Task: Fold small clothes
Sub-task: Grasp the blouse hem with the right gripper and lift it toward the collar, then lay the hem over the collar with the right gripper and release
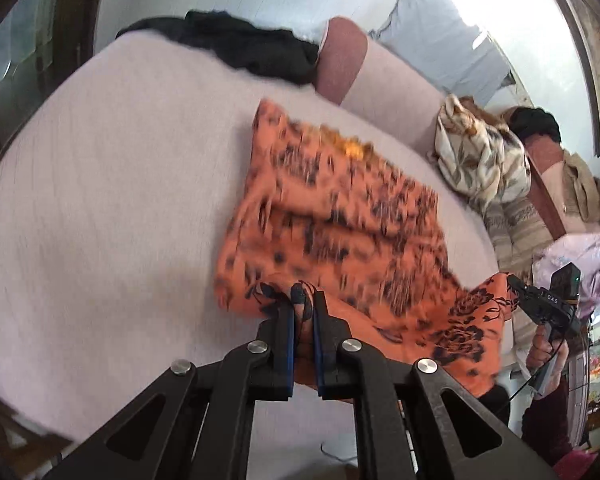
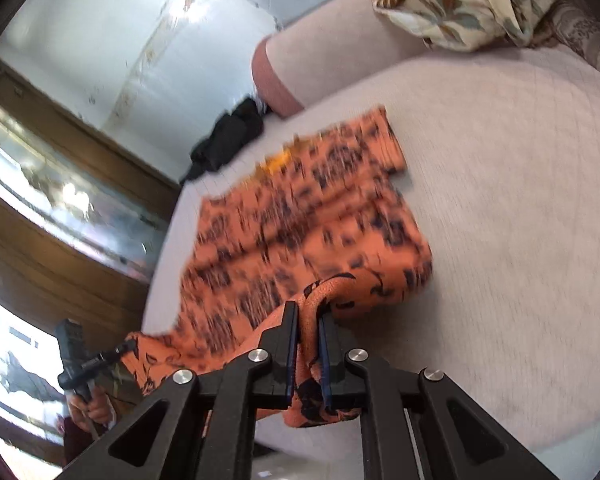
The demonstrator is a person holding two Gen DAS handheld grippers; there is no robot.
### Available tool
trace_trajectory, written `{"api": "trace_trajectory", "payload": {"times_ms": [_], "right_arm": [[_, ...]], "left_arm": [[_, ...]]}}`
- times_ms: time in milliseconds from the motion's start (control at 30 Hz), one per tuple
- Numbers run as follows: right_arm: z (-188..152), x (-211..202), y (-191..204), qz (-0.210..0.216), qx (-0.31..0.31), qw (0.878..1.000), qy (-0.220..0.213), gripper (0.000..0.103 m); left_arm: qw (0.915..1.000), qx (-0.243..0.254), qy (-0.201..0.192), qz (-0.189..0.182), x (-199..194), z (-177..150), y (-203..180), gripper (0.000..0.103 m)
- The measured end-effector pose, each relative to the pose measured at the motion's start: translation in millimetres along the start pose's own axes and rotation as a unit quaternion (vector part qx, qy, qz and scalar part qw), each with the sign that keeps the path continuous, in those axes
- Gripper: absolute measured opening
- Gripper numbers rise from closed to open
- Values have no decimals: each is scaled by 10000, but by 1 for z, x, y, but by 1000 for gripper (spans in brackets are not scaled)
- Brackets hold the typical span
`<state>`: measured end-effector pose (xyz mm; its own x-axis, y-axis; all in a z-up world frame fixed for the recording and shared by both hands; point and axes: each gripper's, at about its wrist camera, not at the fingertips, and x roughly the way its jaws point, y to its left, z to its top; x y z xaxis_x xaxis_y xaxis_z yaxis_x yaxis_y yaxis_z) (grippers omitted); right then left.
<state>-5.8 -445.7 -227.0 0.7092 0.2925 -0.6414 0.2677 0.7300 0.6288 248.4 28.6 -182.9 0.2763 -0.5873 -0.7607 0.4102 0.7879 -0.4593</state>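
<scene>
An orange garment with a dark flower print [image 1: 340, 224] lies partly on the pale pink bed cover [image 1: 112, 184], its near edge lifted. My left gripper [image 1: 303, 300] is shut on one near corner of it. My right gripper [image 2: 309, 312] is shut on the other near corner [image 2: 316, 360]; it also shows in the left wrist view [image 1: 514, 282] at the right. The left gripper shows in the right wrist view [image 2: 130, 346] at the lower left. The garment [image 2: 300, 220] is blurred by motion in both views.
A black garment [image 1: 252, 48] lies at the far edge of the bed. A cream leaf-print cloth [image 1: 480, 160] and other clothes [image 1: 580, 256] are piled at the right. A pink bolster [image 1: 340, 60] sits at the back. A wooden cabinet [image 2: 60, 200] stands beyond the bed's left side.
</scene>
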Motion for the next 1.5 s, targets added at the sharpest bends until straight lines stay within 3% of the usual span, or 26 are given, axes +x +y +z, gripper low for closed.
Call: {"api": "trace_trajectory", "payload": {"times_ms": [167, 267, 333, 433, 500, 567, 600, 633, 667, 733, 767, 800, 867, 933, 1000, 1067, 1133, 1233, 1300, 1367, 1433, 1500], "right_arm": [[113, 43, -13, 55, 569, 9955, -750, 7], [168, 98, -42, -71, 1200, 9877, -1000, 11], [188, 136, -66, -243, 1621, 9813, -1009, 12], [185, 175, -109, -434, 2387, 9656, -934, 27], [176, 174, -128, -291, 2630, 9574, -1152, 37], [167, 161, -133, -285, 2519, 9557, -1498, 57], [164, 154, -129, -336, 2334, 9587, -1592, 57], [163, 148, -119, -347, 2039, 9651, -1603, 57], [163, 143, -110, -349, 1813, 9702, -1571, 57], [163, 138, -84, -432, 1354, 9787, -1482, 57], [163, 141, -68, -445, 1111, 9835, -1357, 57], [162, 144, -52, -440, 887, 9876, -1217, 57], [158, 161, -12, -437, 351, 9942, -917, 57], [150, 185, 31, -429, -150, 9975, -541, 57], [137, 214, 73, -256, -543, 9980, -172, 57], [120, 250, 114, -131, -948, 9951, 233, 56], [100, 288, 148, -61, -1268, 9891, 740, 52], [76, 342, 188, -63, -1663, 9779, 1265, 39], [71, 387, 213, -146, -1850, 9699, 1575, 39], [81, 424, 230, -345, -1923, 9697, 1464, 40], [101, 449, 241, -555, -1867, 9754, 1037, 40], [127, 459, 232, -593, -1086, 9890, 813, 39]], "left_arm": [[9993, -211, -120, 283, 60, 117, 9, 8], [9963, -532, -74, 664, 125, 161, 31, 11], [9928, -755, -23, 932, 166, 169, 46, 17], [9895, -1084, -292, 910, 186, 164, 60, 17], [9860, -1321, -784, 647, 175, 155, 65, 18], [9794, -1383, -1384, 501, 152, 145, 63, 21], [9735, -1362, -1757, 530, 136, 138, 59, 22], [9634, -1394, -2209, 604, 116, 130, 56, 29], [9536, -1488, -2538, 635, 100, 123, 55, 45], [9356, -1821, -2900, 855, 72, 105, 53, 60], [9295, -2000, -2914, 1054, 62, 95, 50, 62], [9289, -2059, -2867, 1116, 58, 84, 46, 62], [9326, -1986, -2745, 1241, 60, 64, 35, 62], [9323, -1954, -2480, 1766, 71, 45, 24, 62], [9354, -1926, -2143, 2048, 86, 36, 23, 62], [9371, -1729, -1822, 2424, 103, 41, 21, 62], [9290, -1653, -1735, 2821, 111, 41, 26, 62], [9289, -1914, -1562, 2760, 116, 43, 47, 62], [9287, -2014, -1357, 2804, 122, 49, 56, 62], [9323, -1915, -1193, 2828, 132, 55, 57, 62], [9315, -1837, -1205, 2898, 133, 60, 59, 62], [9325, -1819, -1309, 2833, 129, 65, 59, 62]]}}
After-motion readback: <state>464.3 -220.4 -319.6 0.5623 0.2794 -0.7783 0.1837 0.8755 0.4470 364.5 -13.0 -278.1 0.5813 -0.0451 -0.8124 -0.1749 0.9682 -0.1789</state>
